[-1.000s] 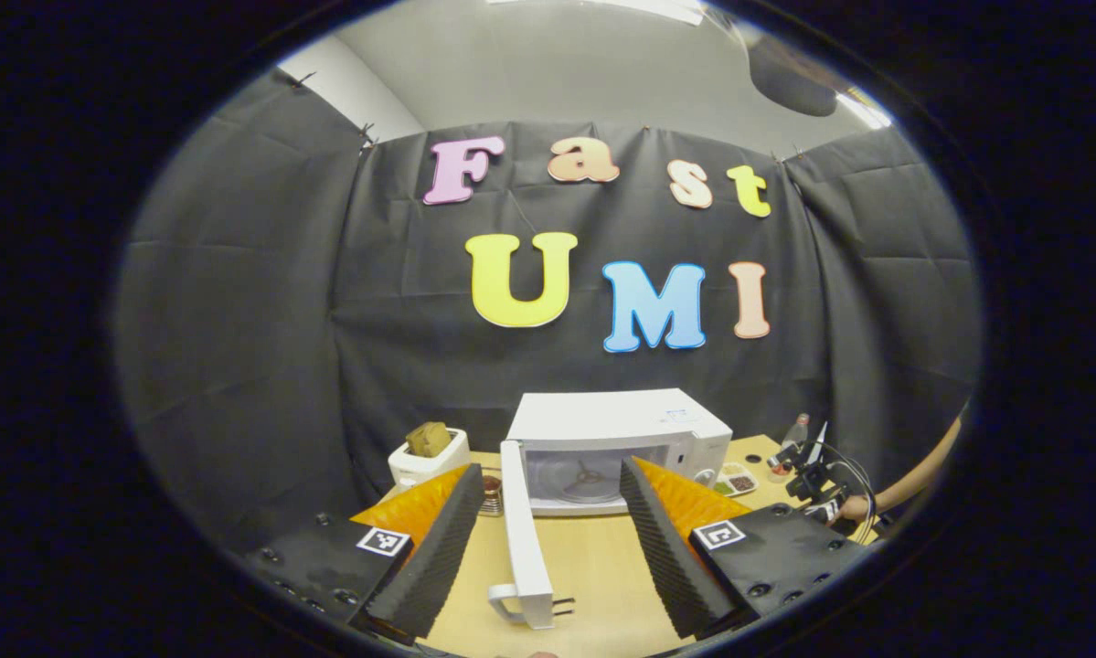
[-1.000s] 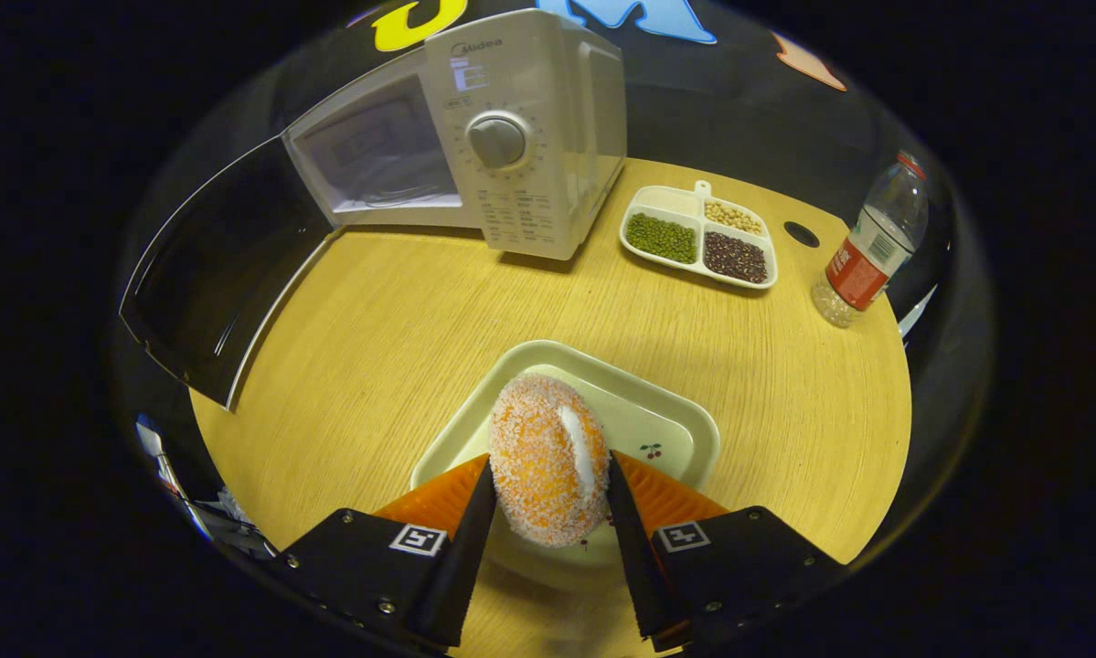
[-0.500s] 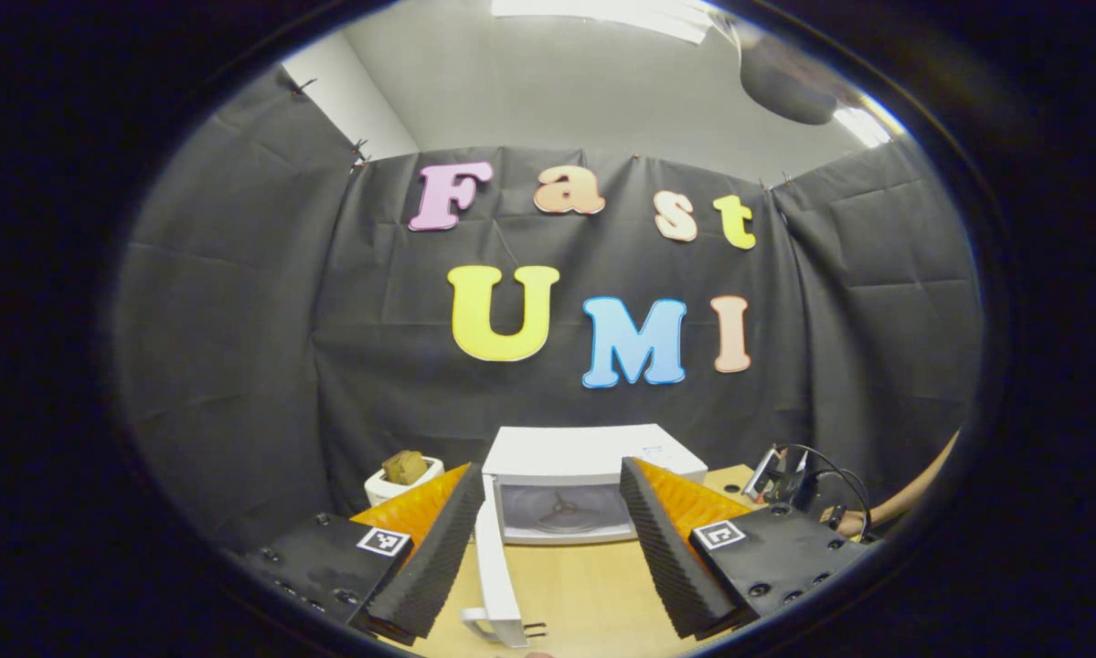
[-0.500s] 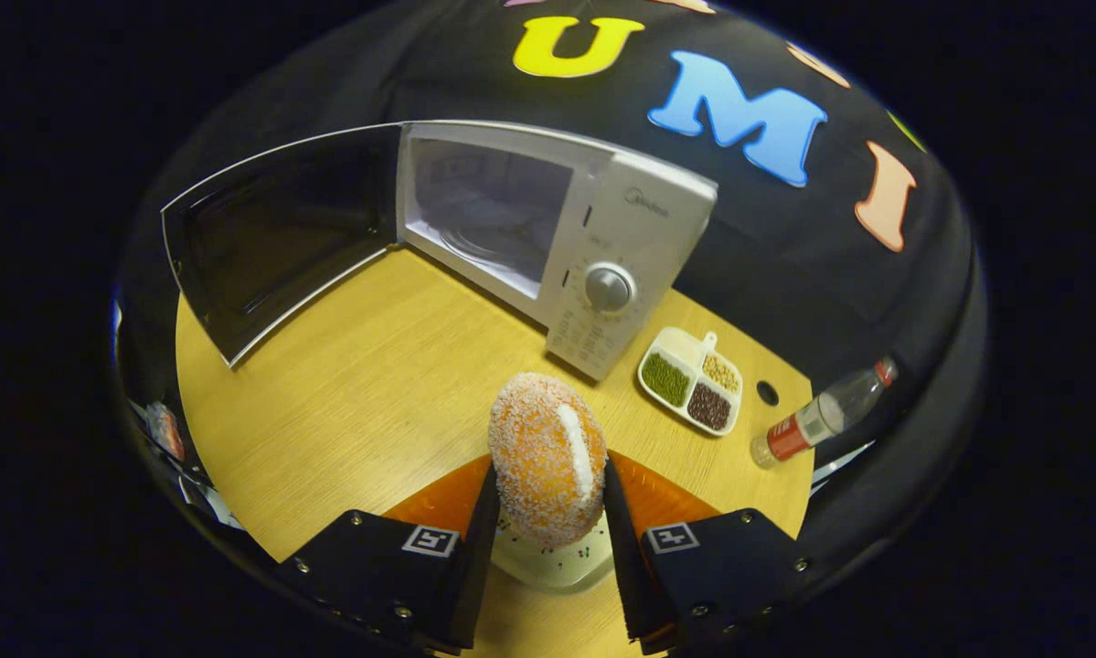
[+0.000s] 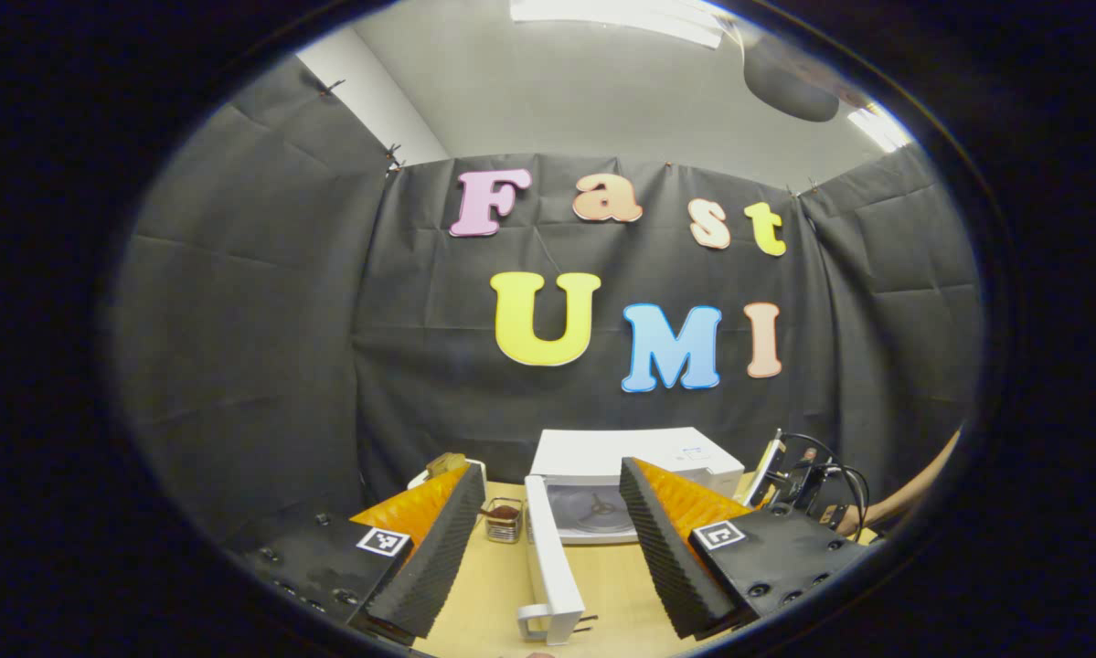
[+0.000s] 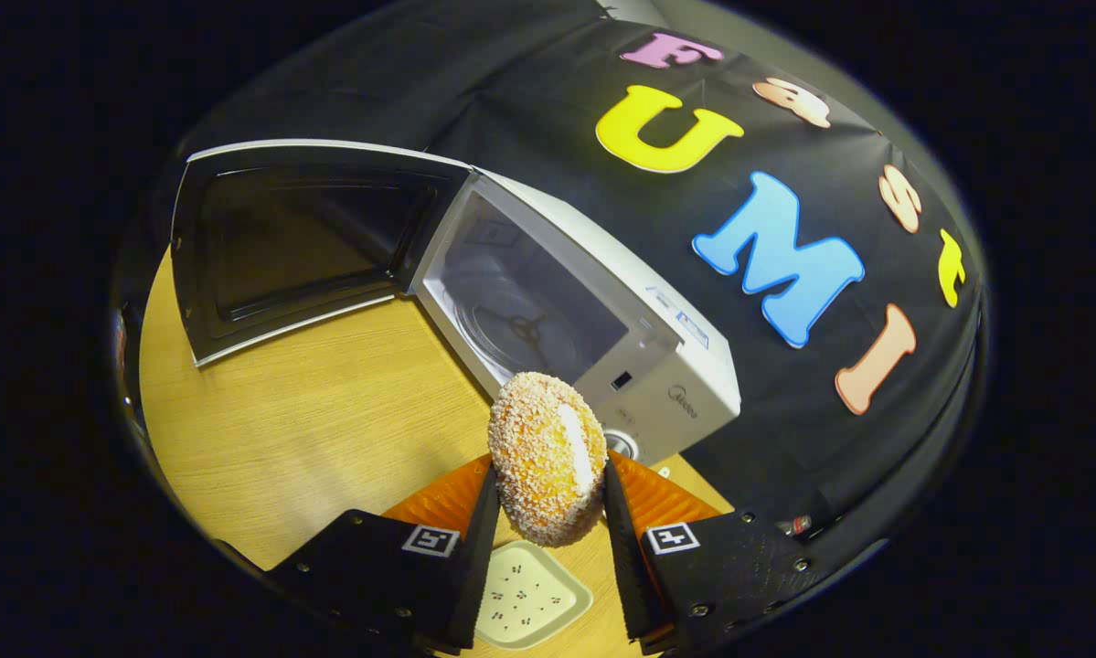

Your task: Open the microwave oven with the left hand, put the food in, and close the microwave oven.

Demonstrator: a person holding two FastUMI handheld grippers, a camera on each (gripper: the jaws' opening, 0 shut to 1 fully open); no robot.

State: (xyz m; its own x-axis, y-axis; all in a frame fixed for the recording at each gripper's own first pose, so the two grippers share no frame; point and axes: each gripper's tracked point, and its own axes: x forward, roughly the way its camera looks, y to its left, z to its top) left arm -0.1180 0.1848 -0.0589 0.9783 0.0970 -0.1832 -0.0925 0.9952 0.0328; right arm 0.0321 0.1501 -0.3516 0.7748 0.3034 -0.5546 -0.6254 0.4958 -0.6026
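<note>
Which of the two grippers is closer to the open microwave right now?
Probably the right. The right gripper, shut on the sugared bun, hangs just before the microwave front. The left gripper sits farther back, open, either side of the swung-out door.

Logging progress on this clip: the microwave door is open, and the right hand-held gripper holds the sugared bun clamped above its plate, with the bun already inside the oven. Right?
Not quite. The sugared bun is not inside the microwave yet; the right gripper view shows it held in front of the open cavity. The rest stands: door open, right hand-held gripper clamped on the bun above its plate.
</note>
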